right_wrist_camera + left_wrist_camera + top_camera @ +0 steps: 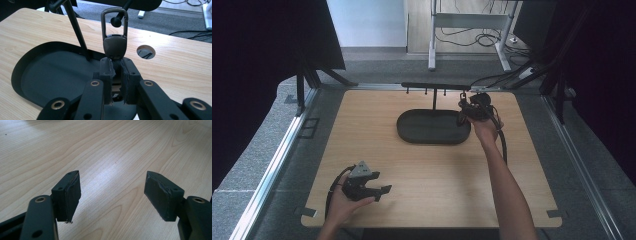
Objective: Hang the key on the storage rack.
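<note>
The right hand-held gripper [116,75] is clenched on the flat base of a small metal clip [114,33], a carabiner-like piece with a solid lower tab and an open loop above. The clip stands upright out of the jaws, and its loop sits right at the knobbed end of a peg [116,22] on the black rack [435,86]; whether the loop already hangs on the peg or only lies in front of it I cannot tell. In the high view the same gripper [463,111] is held up at the right end of the rack's crossbar, above the right edge of the tray [412,135]. The clip looks light, rigid and smooth, so it should not bend or break, but polished metal can twist or slide between the pads. The flat tab is the sensible place to grip, since that leaves the loop free for hooking. The tray is a shallow, dark oval dish at the foot of the rack's post, and the part of it in view holds nothing. The left hand-held gripper [112,195] is released, its jaws standing wide apart over bare worktop [105,150], and it rests near the front left of the worktop in the high view [379,191], well apart from the rack.
</note>
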